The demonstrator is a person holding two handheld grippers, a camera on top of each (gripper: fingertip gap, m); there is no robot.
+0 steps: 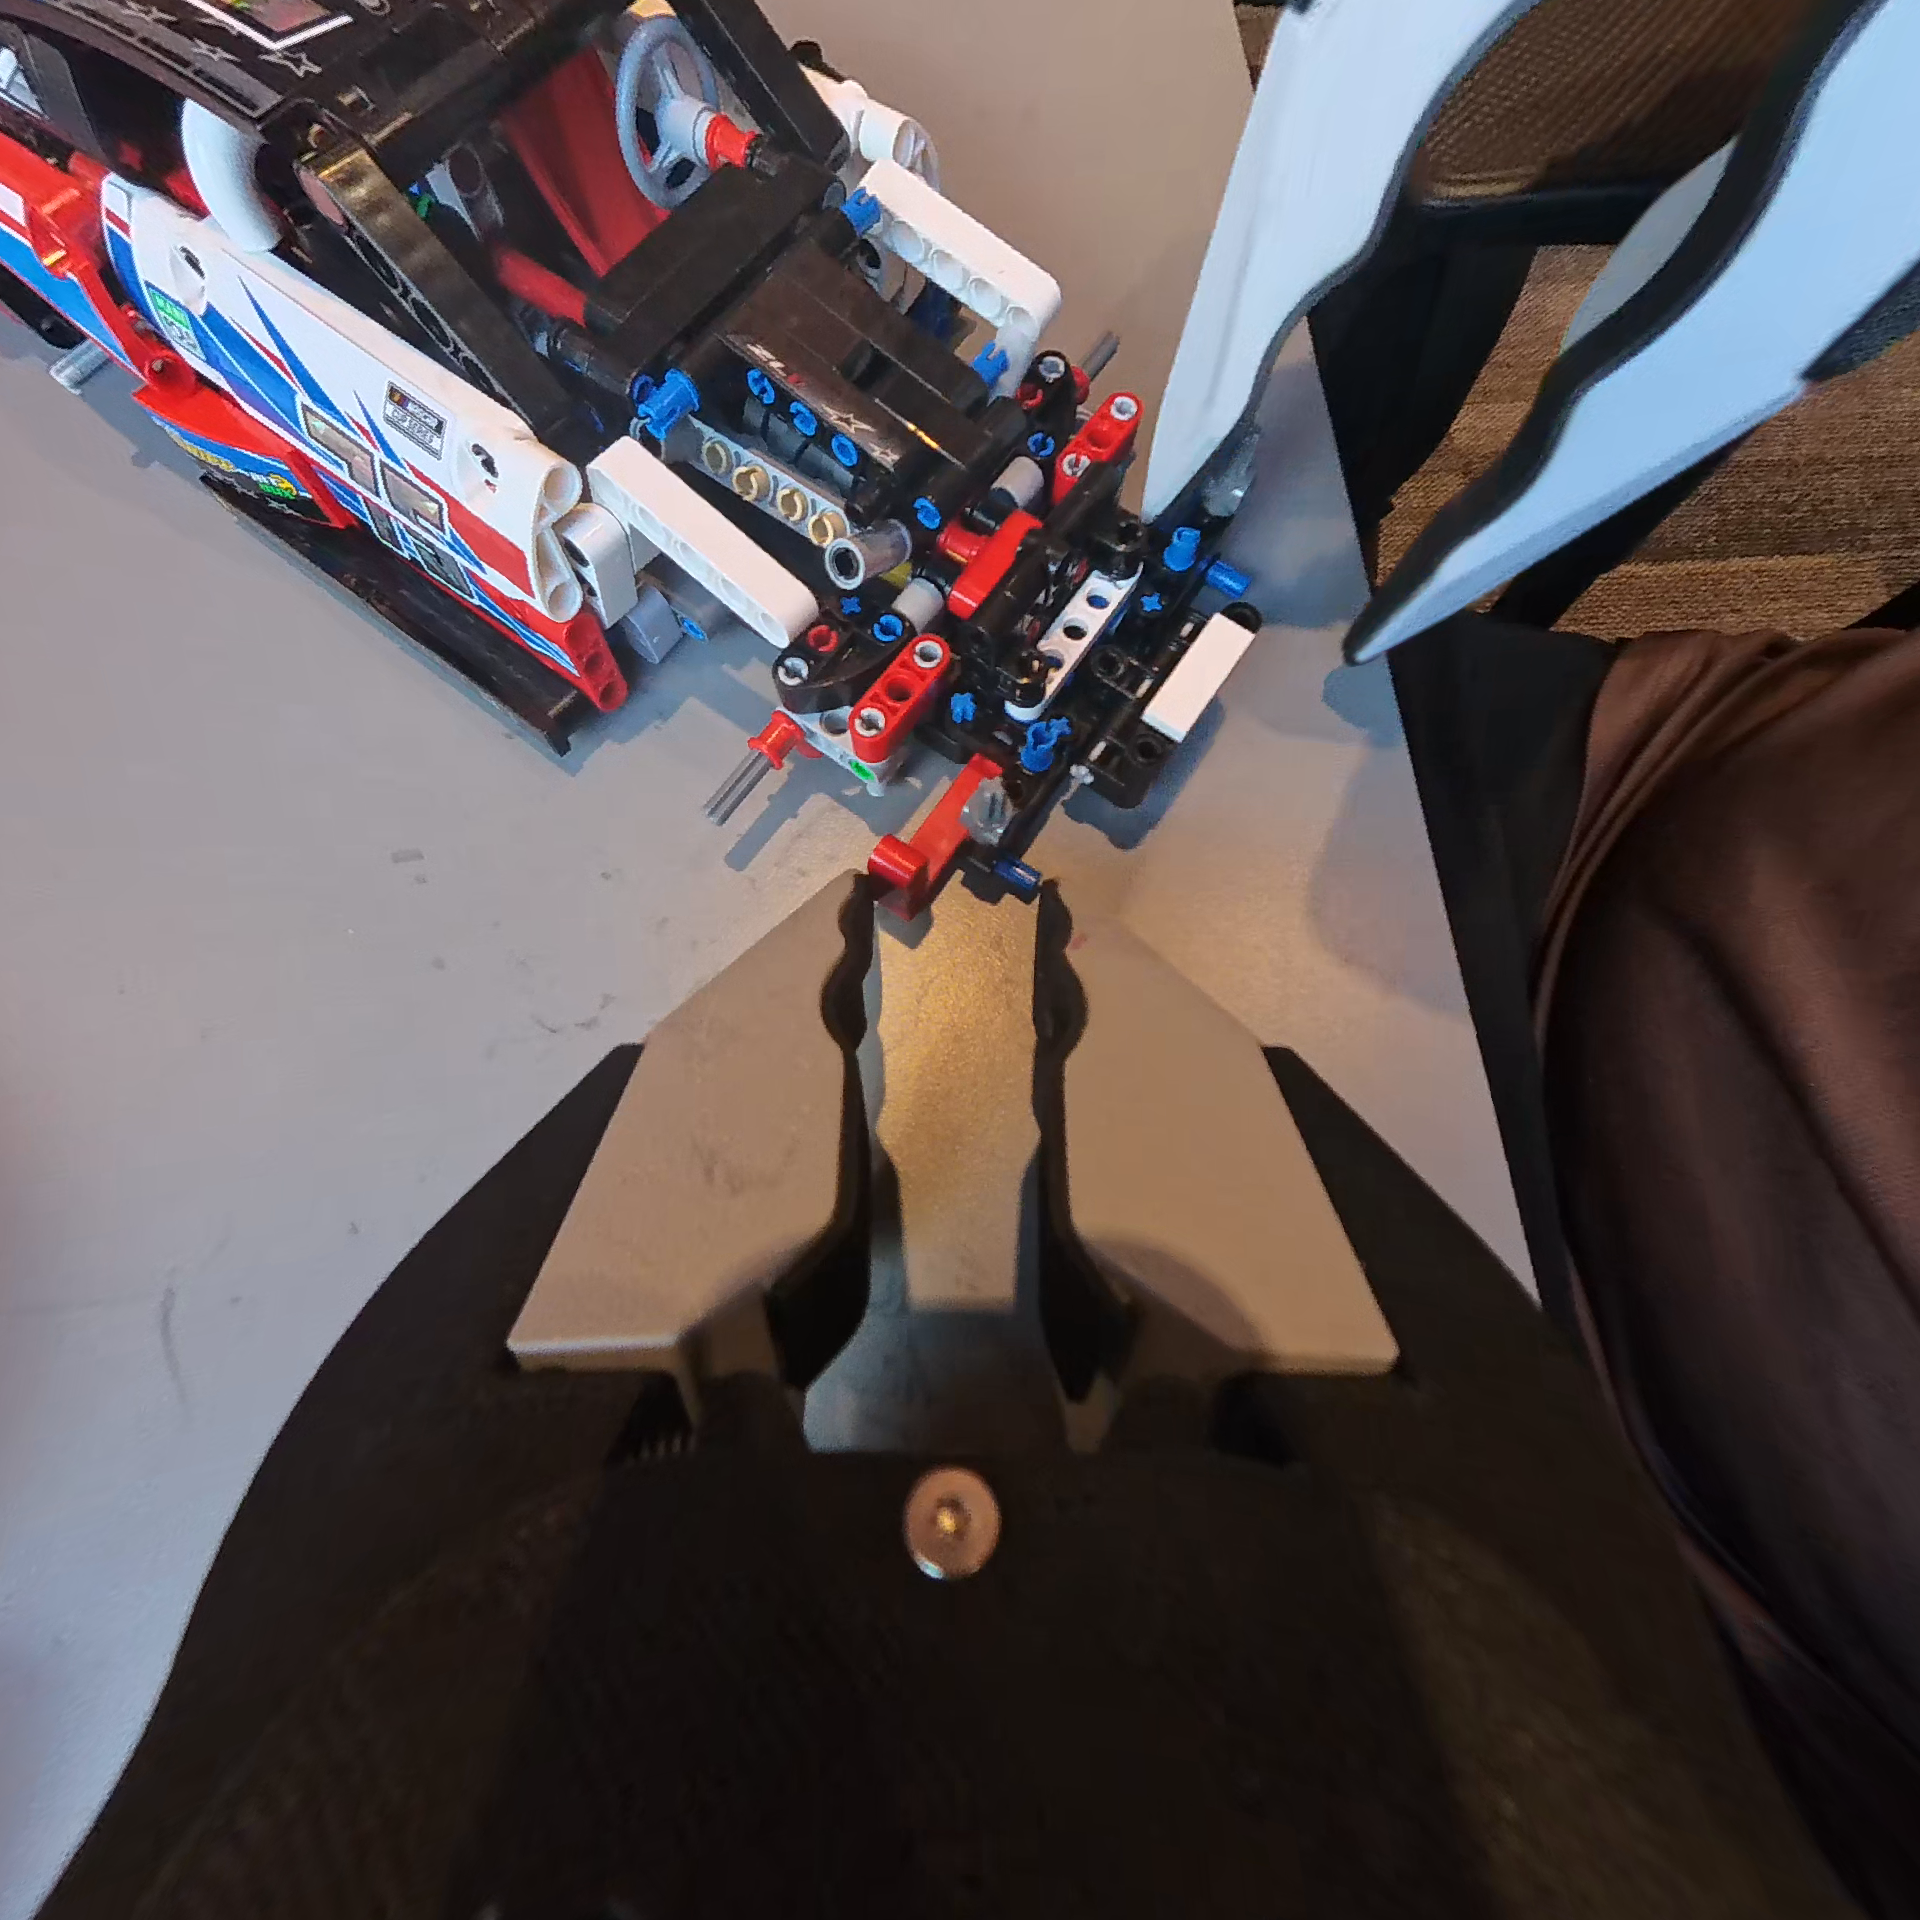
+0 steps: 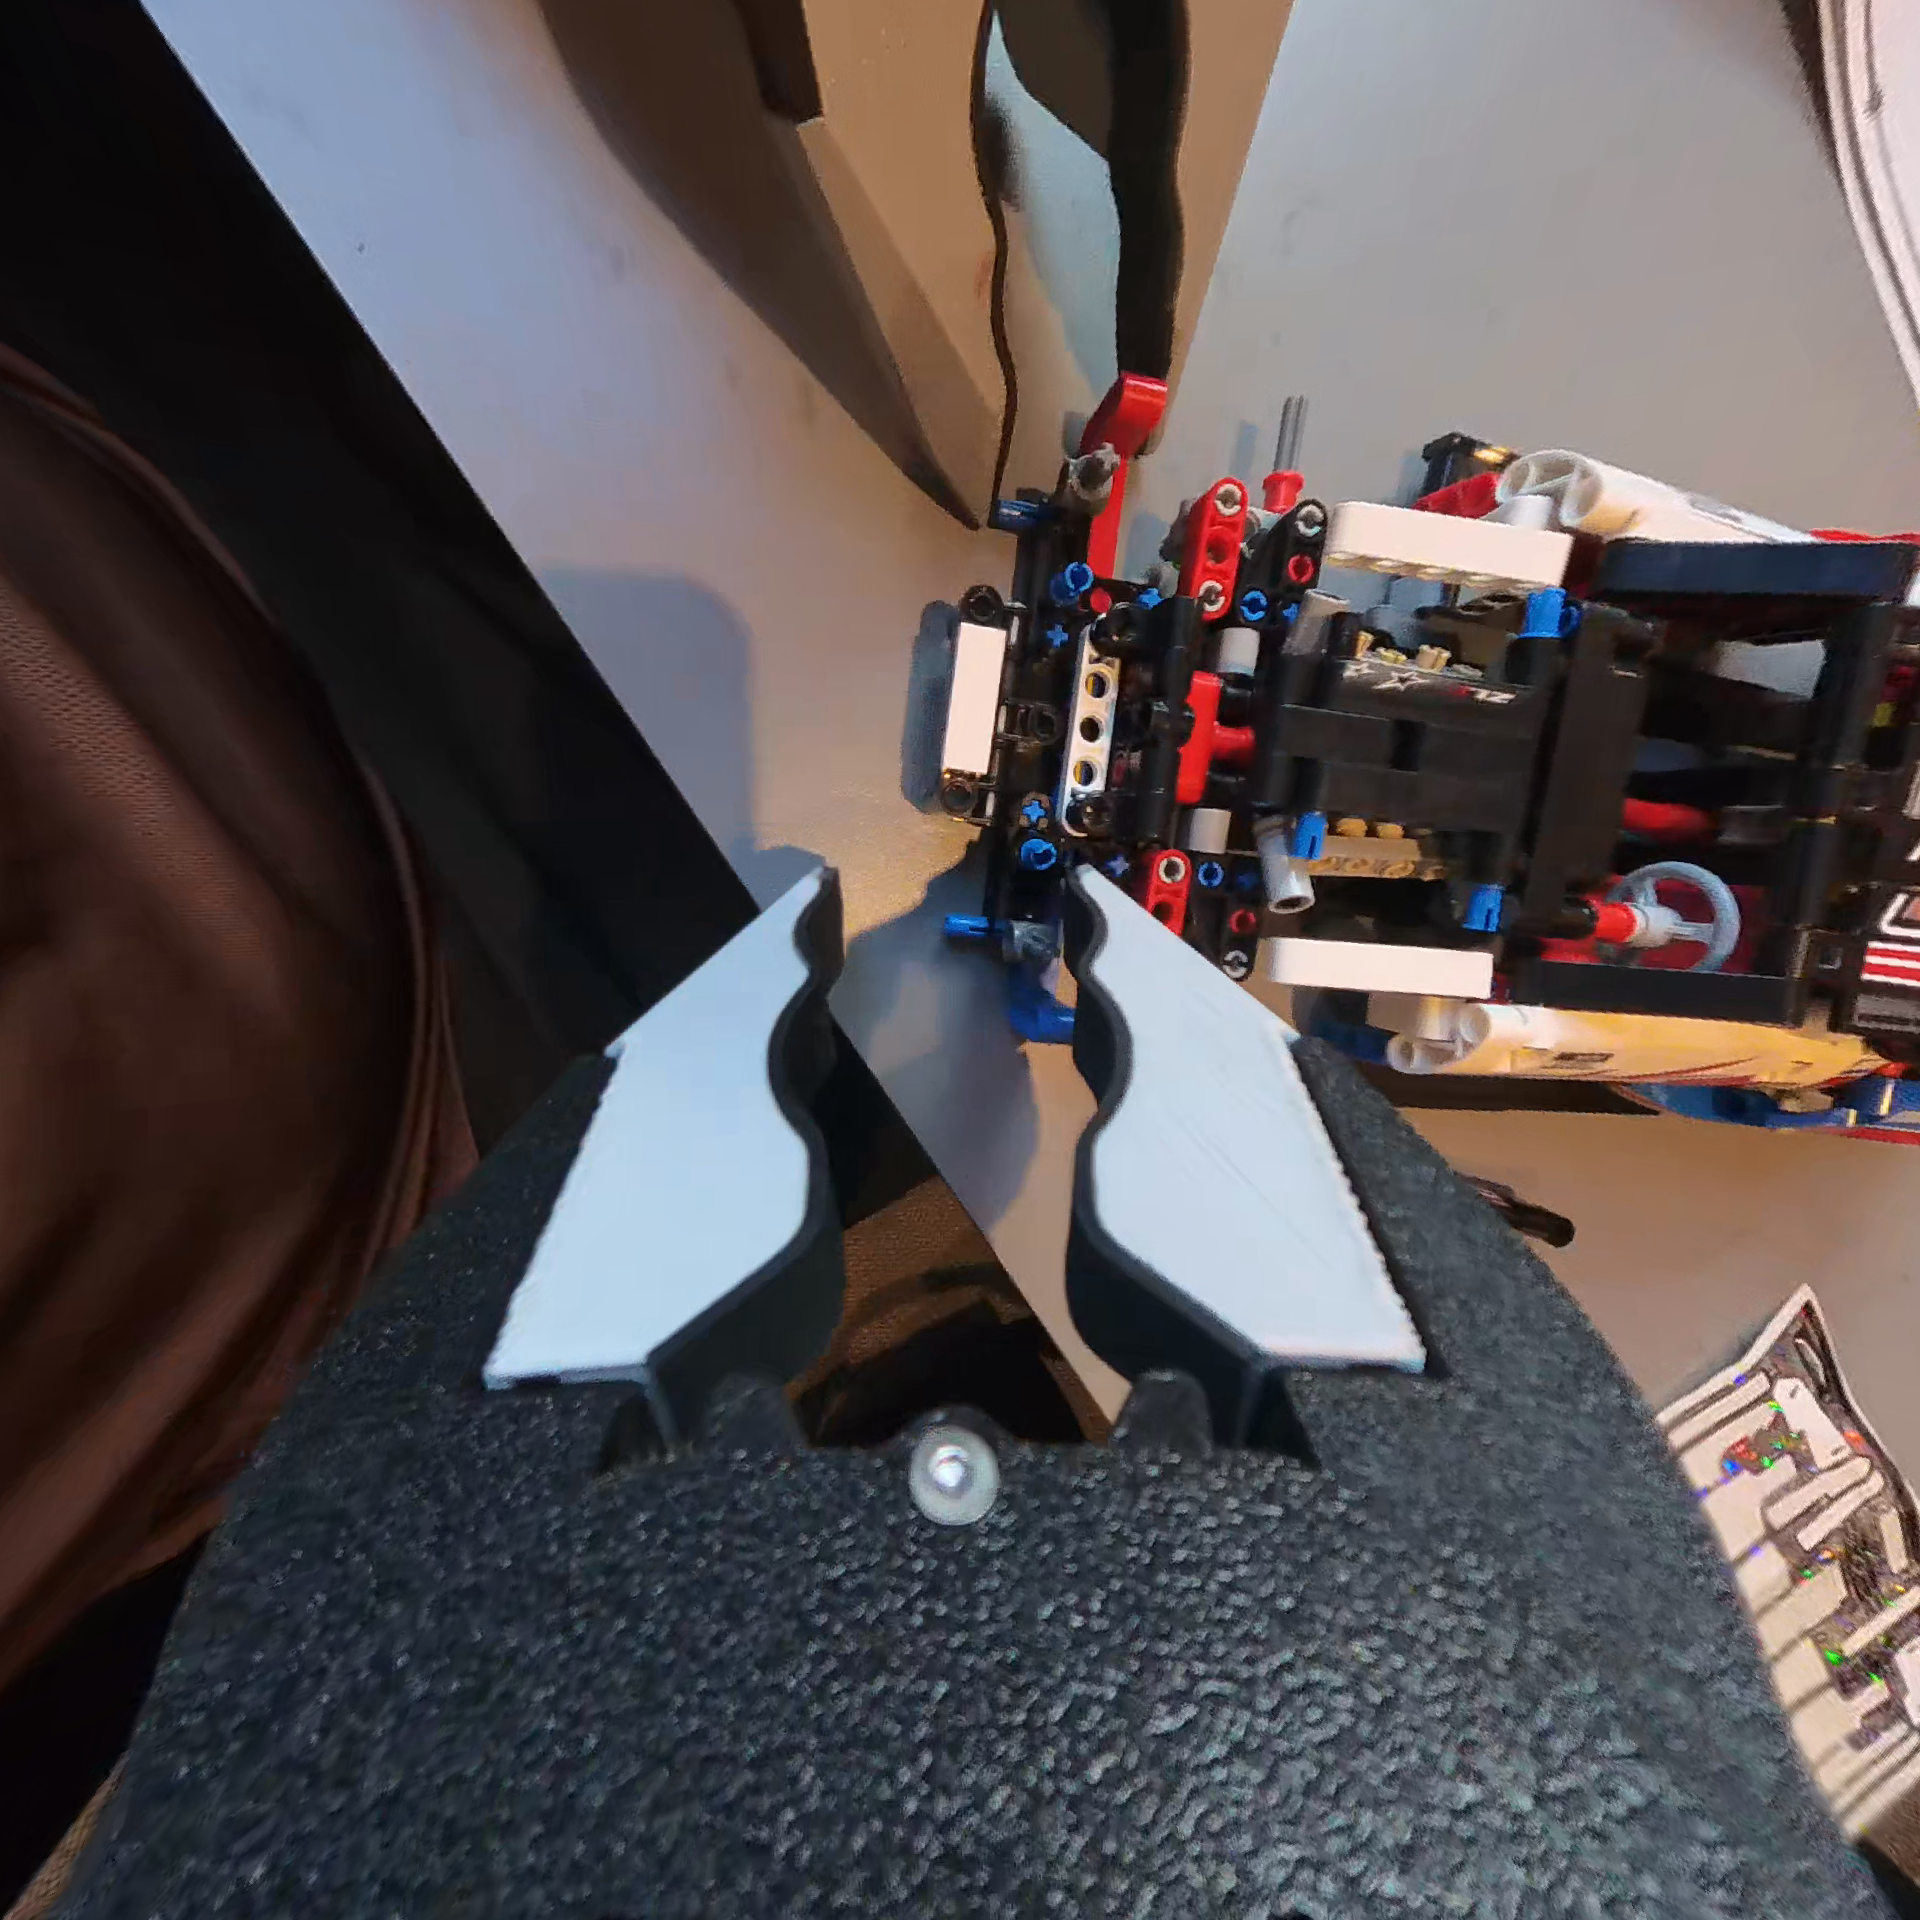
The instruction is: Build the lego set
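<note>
Both grippers' fingers [image 1: 862,1039] spread open; lego car [image 1: 582,395] lies lengthwise on table [image 1: 312,1039], bare front end facing them.

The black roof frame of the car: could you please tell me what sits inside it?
Inside the roof frame sit a grey steering wheel on a red shaft and a red seat. The cabin floor is hidden by black beams.

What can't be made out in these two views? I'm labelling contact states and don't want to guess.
- Left gripper: both views leave unclear whether its jaws touch the red arm piece.
- Blue piece: right wrist view, partly hidden behind a finger of the right gripper.
- Lego car: rear cut off by the frame edge in both views.
- Sticker sheet: cropped at the right edge.
</note>
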